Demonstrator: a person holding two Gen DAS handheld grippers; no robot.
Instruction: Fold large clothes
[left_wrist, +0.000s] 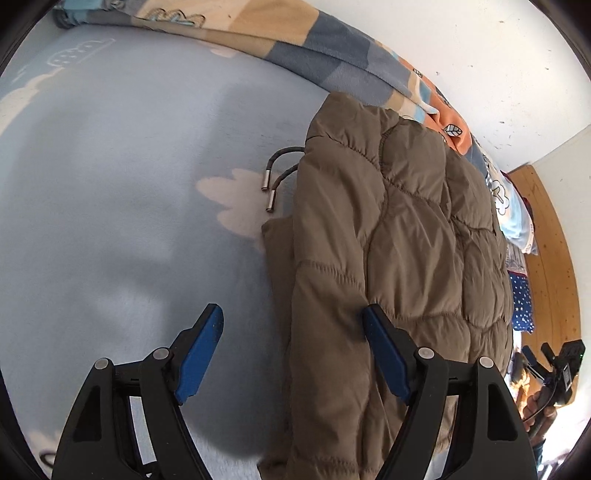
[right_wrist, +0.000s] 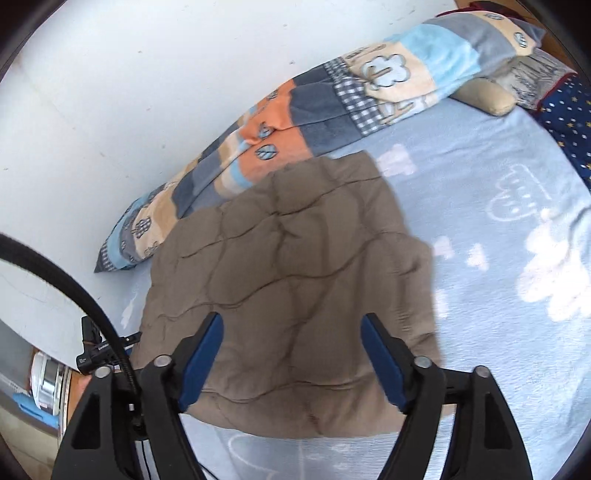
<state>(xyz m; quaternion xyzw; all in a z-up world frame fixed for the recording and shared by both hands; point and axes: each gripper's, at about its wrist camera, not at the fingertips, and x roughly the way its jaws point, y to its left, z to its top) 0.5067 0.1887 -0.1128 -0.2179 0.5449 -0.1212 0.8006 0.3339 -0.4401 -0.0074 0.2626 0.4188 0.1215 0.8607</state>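
Note:
A brown quilted jacket (left_wrist: 402, 236) lies folded on a light blue blanket (left_wrist: 110, 184), with two dark drawstrings (left_wrist: 275, 173) sticking out at its left side. My left gripper (left_wrist: 293, 321) is open over the jacket's near left edge, nothing pinched between its blue pads (left_wrist: 201, 350). In the right wrist view the same jacket (right_wrist: 288, 258) spreads below my right gripper (right_wrist: 291, 328), which hovers open above its near part, holding nothing.
A rolled patchwork blanket (right_wrist: 295, 122) runs along the white wall (right_wrist: 129, 74). A star-patterned dark blue cushion (right_wrist: 569, 122) and a beige soft item (right_wrist: 487, 96) lie at the far right. A black cable (right_wrist: 55, 269) crosses at left. A wooden bed edge (left_wrist: 550, 229) shows at right.

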